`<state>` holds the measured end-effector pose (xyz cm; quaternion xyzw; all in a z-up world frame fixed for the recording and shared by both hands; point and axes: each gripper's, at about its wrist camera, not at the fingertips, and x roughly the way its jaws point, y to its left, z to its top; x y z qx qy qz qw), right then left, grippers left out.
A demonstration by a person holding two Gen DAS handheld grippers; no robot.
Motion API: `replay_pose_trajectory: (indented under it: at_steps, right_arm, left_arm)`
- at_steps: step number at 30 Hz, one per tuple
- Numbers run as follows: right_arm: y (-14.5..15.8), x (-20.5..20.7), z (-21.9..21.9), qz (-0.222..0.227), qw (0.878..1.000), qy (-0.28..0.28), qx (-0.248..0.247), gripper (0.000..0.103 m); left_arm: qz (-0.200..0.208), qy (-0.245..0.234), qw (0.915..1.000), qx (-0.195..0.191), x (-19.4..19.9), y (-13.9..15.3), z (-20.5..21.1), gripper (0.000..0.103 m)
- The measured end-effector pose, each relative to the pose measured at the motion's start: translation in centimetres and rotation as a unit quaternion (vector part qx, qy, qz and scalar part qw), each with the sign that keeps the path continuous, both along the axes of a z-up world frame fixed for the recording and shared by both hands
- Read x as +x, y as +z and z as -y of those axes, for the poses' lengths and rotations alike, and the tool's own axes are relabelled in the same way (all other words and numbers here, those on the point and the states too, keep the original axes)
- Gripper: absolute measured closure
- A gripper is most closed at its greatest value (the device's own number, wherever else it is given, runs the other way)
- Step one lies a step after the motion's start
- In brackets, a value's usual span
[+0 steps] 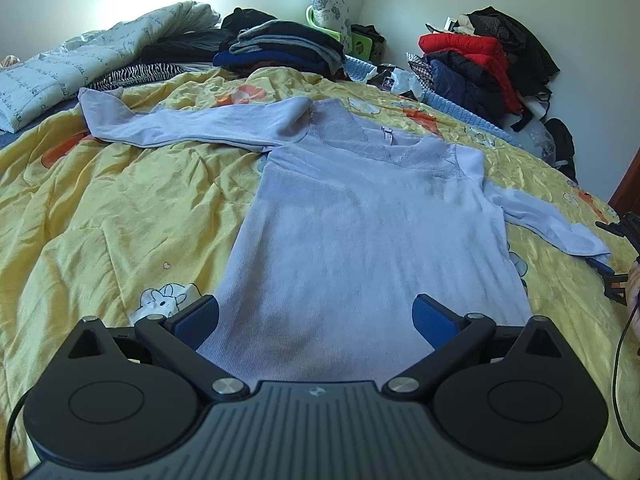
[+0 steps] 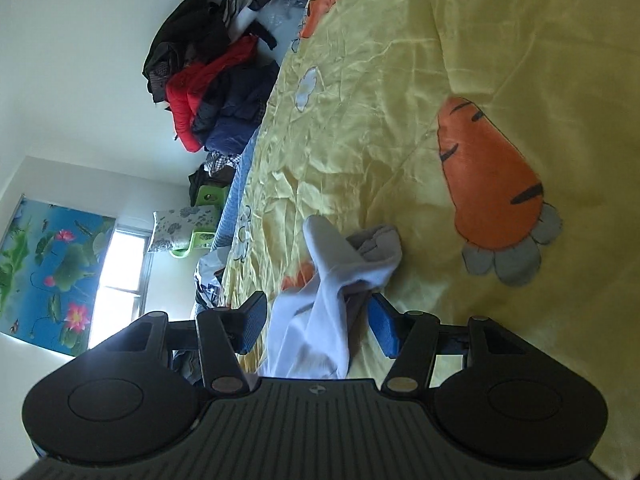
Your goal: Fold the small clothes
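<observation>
a: starting at the left, what's on the bed?

b: a pale blue long-sleeved knit top (image 1: 360, 216) lies face up on the yellow quilt with carrot and rabbit prints (image 1: 120, 200). its left sleeve (image 1: 192, 126) is stretched straight out to the side, likely so the shape can be read before any fold.

a: and the left tool?

b: the left tool (image 1: 316, 320) hovers over the hem, blue pads (image 1: 202, 320) spread wide, one either side of the fabric, gripping nothing. i'd judge it is lined up with the body to pin or lift the hem.

a: further right?

b: the right sleeve cuff (image 2: 360, 256) lies crumpled by the bed's right edge. the right tool (image 2: 316, 324) is rolled on its side there, half open, with the sleeve running between its pads. whether they actually pinch the cloth i cannot tell; a gap shows beside the far pad.

a: why there?

b: probably to carry that sleeve inward across the chest as the first fold.
</observation>
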<state>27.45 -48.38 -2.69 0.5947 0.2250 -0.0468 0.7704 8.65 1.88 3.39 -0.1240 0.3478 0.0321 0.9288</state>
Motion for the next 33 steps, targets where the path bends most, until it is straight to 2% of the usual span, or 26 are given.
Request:
replay_pose_trajectory:
  at_steps: [4,5,6,7,8,9,11,13,14,15,17,18,19,20,21,22,23,25,27,30,31,33]
  right_arm:
    - [-0.2,1.9,0.5,0.003,1.000,-0.012,0.002,0.047]
    - [0.0,1.7,0.7,0.007,1.000,-0.012,0.002,0.052]
    - [0.1,2.2,0.7,0.008,1.000,-0.017,-0.003,0.062]
    - [0.3,2.7,1.0,0.010,1.000,-0.018,-0.011,0.093]
    - [0.4,3.2,1.0,0.002,1.000,-0.018,-0.022,0.094]
    - [0.7,3.5,0.8,-0.003,0.999,-0.023,-0.037,0.094]
    - [2.0,3.8,-0.2,0.012,0.996,-0.016,-0.081,0.094]
    - [4.8,3.5,-3.3,0.059,0.986,0.028,-0.154,0.094]
    - [6.5,2.9,-6.0,0.090,0.972,0.075,-0.205,0.094]
    - [8.0,2.2,-9.3,0.121,0.947,0.136,-0.265,0.094]
    - [9.6,-0.4,-16.4,0.175,0.874,0.263,-0.368,0.094]
    - [9.3,-1.6,-19.3,0.187,0.841,0.321,-0.392,0.095]
    - [8.5,-2.5,-21.6,0.185,0.817,0.368,-0.404,0.090]
    - [7.6,-3.2,-23.5,0.181,0.795,0.410,-0.408,0.081]
    - [6.7,-3.9,-24.9,0.169,0.780,0.435,-0.416,0.074]
    - [6.2,-4.5,-25.8,0.161,0.773,0.443,-0.424,0.062]
    - [6.0,-5.0,-26.0,0.160,0.776,0.439,-0.424,0.053]
    - [5.9,-5.2,-25.2,0.170,0.798,0.433,-0.384,0.046]
    - [6.1,-5.8,-24.2,0.169,0.822,0.424,-0.340,0.044]
    - [5.2,-6.4,-22.8,0.156,0.846,0.416,-0.294,0.042]
    - [5.0,-6.2,-22.6,0.151,0.851,0.421,-0.276,0.043]
    - [4.7,-4.3,-22.8,0.145,0.850,0.452,-0.229,0.043]
  left_arm:
    - [-0.007,-0.006,1.0000,0.003,0.7,-0.3,0.4,0.000]
    - [-0.006,-0.007,1.0000,0.003,0.8,-0.2,0.5,0.000]
    - [-0.004,-0.008,1.0000,0.002,0.9,-0.2,0.6,0.000]
    - [-0.003,-0.008,1.0000,-0.001,1.0,-0.1,0.5,0.000]
    - [-0.001,-0.009,0.9999,-0.011,1.1,0.0,0.3,0.000]
    - [0.002,-0.011,0.9993,-0.035,1.2,0.2,-0.1,0.000]
    - [0.010,-0.021,0.9931,-0.115,1.8,0.5,-1.4,0.000]
    - [0.021,-0.027,0.9783,-0.204,2.5,0.8,-2.9,0.000]
    - [0.032,-0.035,0.9651,-0.258,2.9,0.7,-3.6,0.000]
    - [0.041,-0.042,0.9520,-0.300,3.4,0.5,-4.0,0.000]
    - [0.049,-0.040,0.9285,-0.366,4.4,-0.4,-4.6,0.000]
    - [0.054,-0.045,0.9177,-0.391,4.9,-1.0,-4.7,0.000]
    - [0.047,-0.040,0.9097,-0.411,5.4,-1.6,-4.7,0.000]
    - [0.035,-0.036,0.9021,-0.428,5.9,-2.3,-4.6,0.000]
    - [0.027,-0.037,0.8943,-0.445,6.2,-2.8,-4.6,0.000]
    - [0.021,-0.037,0.8892,-0.456,6.4,-3.3,-4.6,0.000]
    - [0.015,-0.036,0.8871,-0.460,6.5,-3.5,-4.5,0.000]
    - [0.009,-0.030,0.8854,-0.464,6.9,-3.9,-4.6,0.000]
    - [0.009,-0.010,0.8820,-0.471,6.9,-4.2,-5.2,0.000]
    - [0.007,0.022,0.8744,-0.485,7.3,-4.5,-6.2,0.000]
    - [0.008,0.032,0.8740,-0.485,7.5,-4.5,-6.5,0.000]
    - [0.009,0.049,0.8734,-0.484,7.8,-4.3,-6.9,0.000]
